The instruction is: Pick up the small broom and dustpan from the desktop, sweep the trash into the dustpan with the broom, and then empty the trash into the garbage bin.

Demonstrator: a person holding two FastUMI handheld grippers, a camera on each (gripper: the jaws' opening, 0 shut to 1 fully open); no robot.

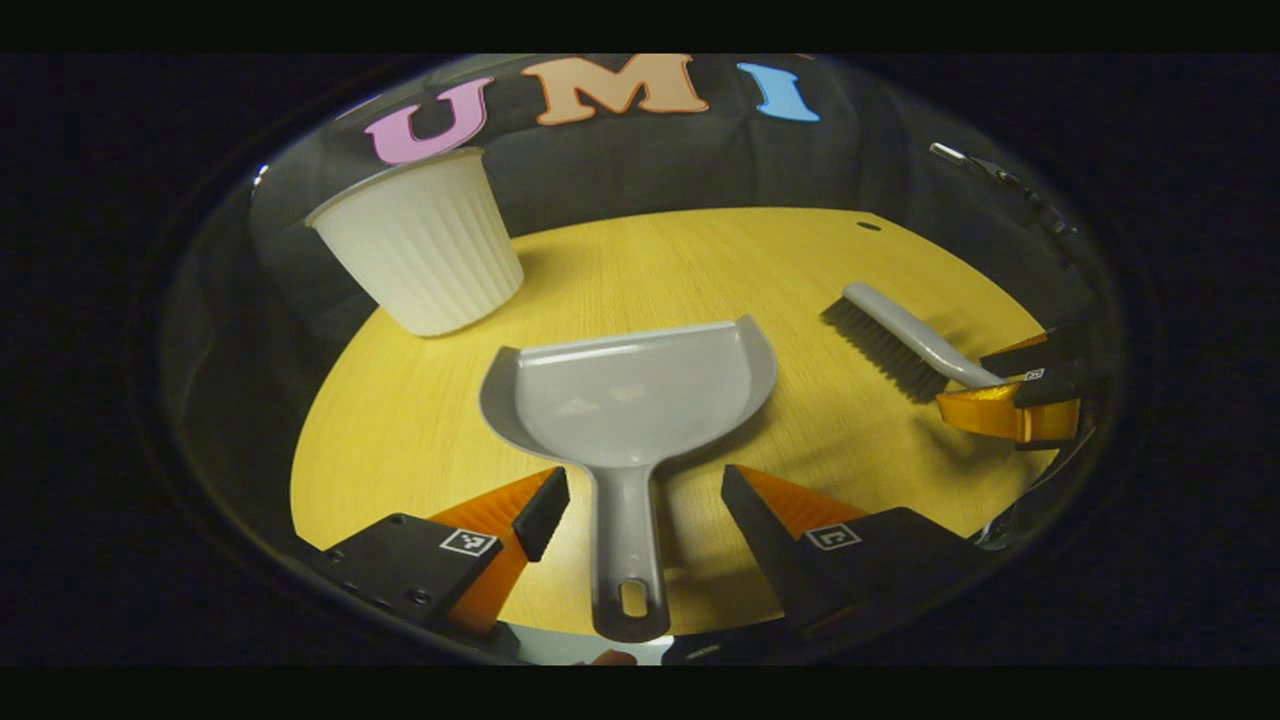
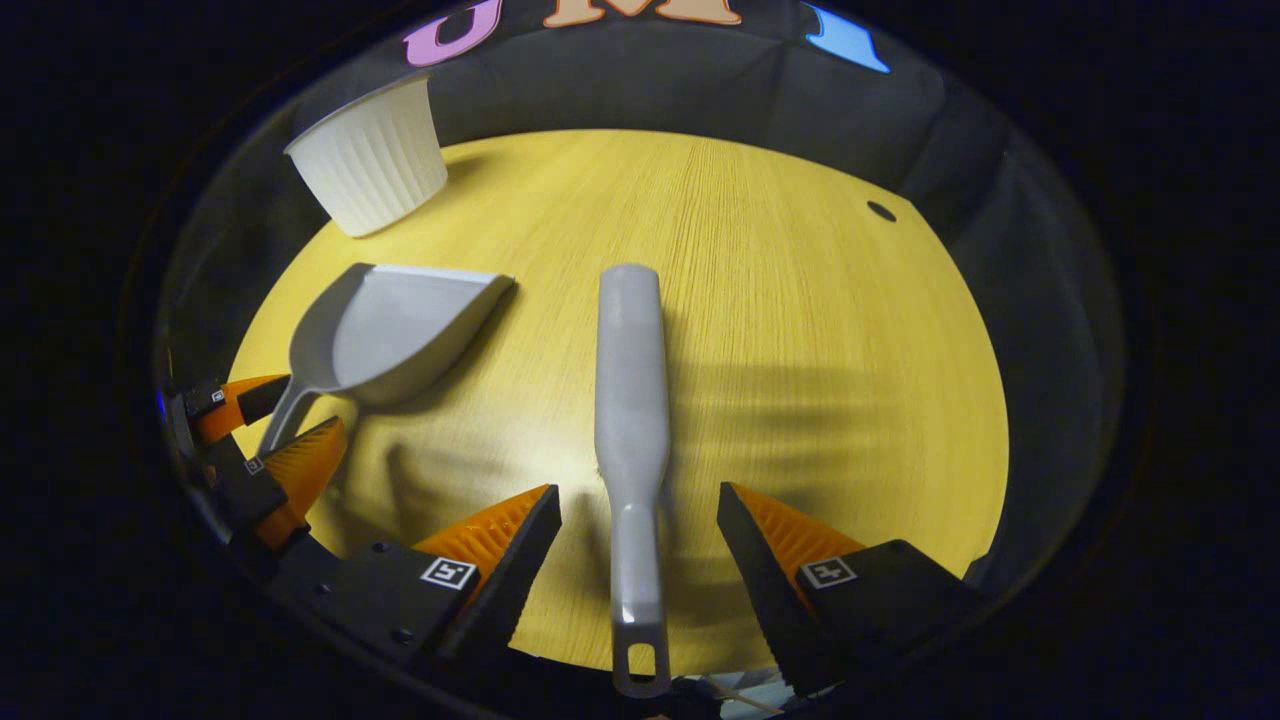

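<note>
Grey dustpan (image 1: 630, 400) mid-bench, handle between my open left claw (image 1: 645, 500); broom (image 2: 632, 400) handle between my open right claw (image 2: 638, 525). Pickup step; next, close both. Bin (image 1: 420, 245) at far-left corner.

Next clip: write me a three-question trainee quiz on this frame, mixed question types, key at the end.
1. True or false: the left gripper is shut on the dustpan handle.
2. The right gripper straddles the handle of: A) the broom B) the garbage bin C) a sponge.
3. Fill in: the bin stands ___ on the desktop.
Key: 1 false, open with a finger on each side; 2 A; 3 upright.
</note>
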